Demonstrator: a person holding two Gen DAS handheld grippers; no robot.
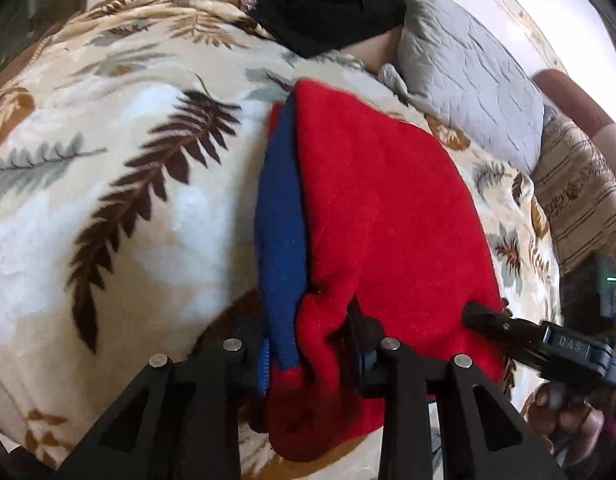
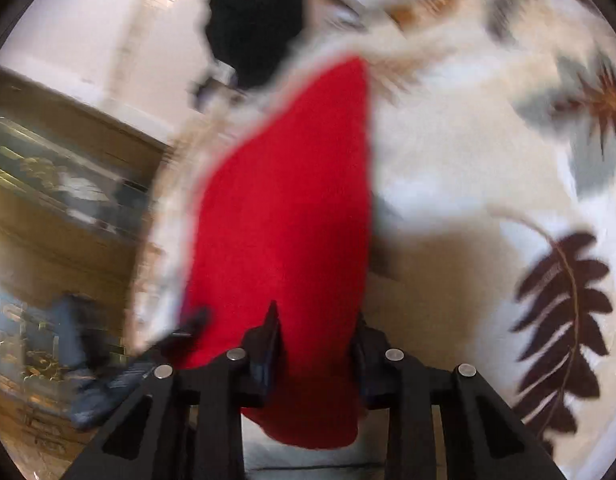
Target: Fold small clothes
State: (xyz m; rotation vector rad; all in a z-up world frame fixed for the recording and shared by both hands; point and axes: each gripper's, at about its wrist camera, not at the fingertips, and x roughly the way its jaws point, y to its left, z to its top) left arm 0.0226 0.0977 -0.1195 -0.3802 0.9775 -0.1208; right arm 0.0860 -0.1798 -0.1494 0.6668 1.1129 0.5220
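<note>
Nearest the lens, the left gripper (image 1: 308, 344) was clamped on the near edge of the red and blue garment (image 1: 379, 208), bunched cloth pinched between its jaws. The garment lay at centre frame on a leaf-print blanket (image 1: 108, 200), whose bare stretch filled the left half. A black garment (image 1: 327, 4) sat at top centre, a grey pillow (image 1: 467, 80) at upper right. The right gripper (image 2: 313, 344) gripped the garment's lower right edge, red cloth filling its jaws.
</note>
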